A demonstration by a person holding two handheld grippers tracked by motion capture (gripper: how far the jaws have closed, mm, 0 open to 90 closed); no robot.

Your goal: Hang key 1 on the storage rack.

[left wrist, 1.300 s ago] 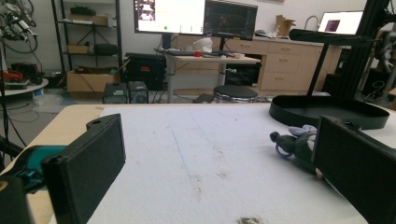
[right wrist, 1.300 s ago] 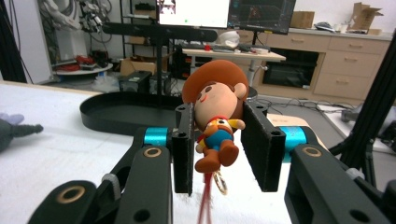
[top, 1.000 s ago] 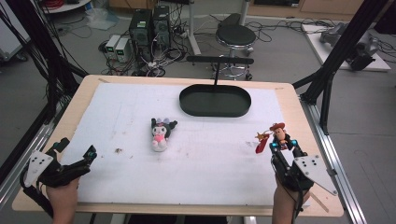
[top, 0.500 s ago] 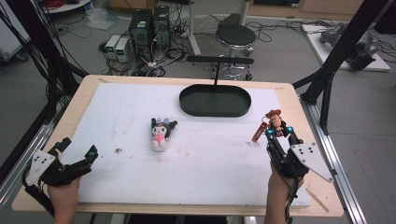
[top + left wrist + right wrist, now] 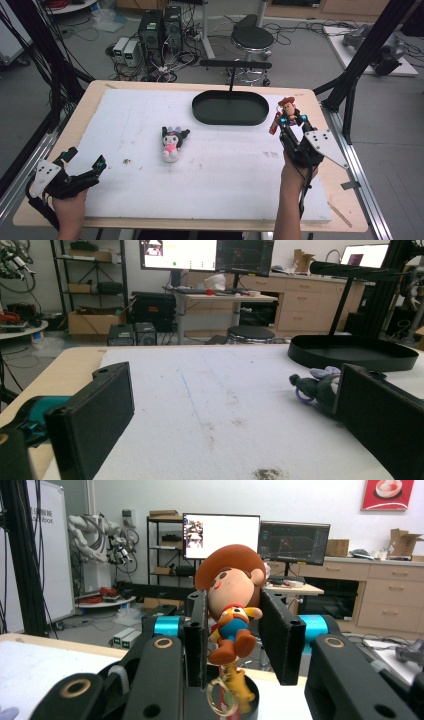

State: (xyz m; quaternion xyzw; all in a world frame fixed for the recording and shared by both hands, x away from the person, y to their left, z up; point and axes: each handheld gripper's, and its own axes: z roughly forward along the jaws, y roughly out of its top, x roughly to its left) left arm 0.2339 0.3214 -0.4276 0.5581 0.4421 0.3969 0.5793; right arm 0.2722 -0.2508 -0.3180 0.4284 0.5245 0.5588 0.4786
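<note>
right gripper (image 5: 289, 122) at the high view's right edge, forearm rising from the bottom, clamps a cowboy doll (image 5: 231, 610) between its jaws beside the tray (image 5: 230, 108). left gripper (image 5: 85, 159), lower left, gapes empty.

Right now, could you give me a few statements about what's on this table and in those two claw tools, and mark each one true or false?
1. The right gripper is clamped on a cowboy doll. True.
2. The cowboy doll lies inside the black oval tray. False: it is held up in the jaws beside the tray's right end.
3. The left gripper holds the plush toy. False: its jaws stand open with nothing between them, and the plush toy lies alone on the white mat.
4. A key ring dangles below the cowboy doll. True.
5. The black oval tray holds several toys. False: nothing lies in it.
</note>
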